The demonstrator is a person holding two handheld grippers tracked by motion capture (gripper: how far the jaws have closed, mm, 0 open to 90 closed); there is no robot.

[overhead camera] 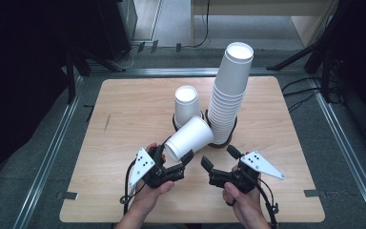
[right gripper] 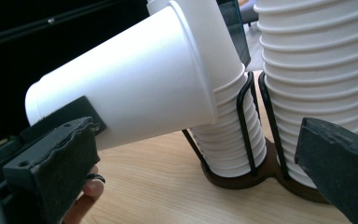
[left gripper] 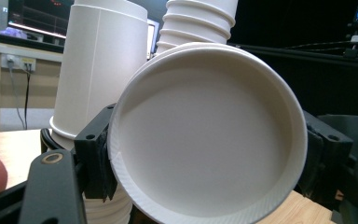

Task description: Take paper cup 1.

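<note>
Clamped on the base end of a white paper cup [overhead camera: 189,137], my left gripper [overhead camera: 183,162] holds it tilted just below centre frame, rim against the short cup stack [overhead camera: 187,102]. My right gripper [overhead camera: 218,157], lower right of centre, has its fingers spread apart and bare. Right of the cup rises the tall cup stack [overhead camera: 228,93].

Left gripper [overhead camera: 187,160] clamps tilted white paper cup [overhead camera: 189,137], base toward gripper, above worktop [overhead camera: 124,109]. Right gripper [overhead camera: 220,157] near it, jaws spread, nothing between. Behind: short cup stack [overhead camera: 187,102] and tall leaning cup stack [overhead camera: 228,90], both in dark holder [overhead camera: 218,142].
</note>
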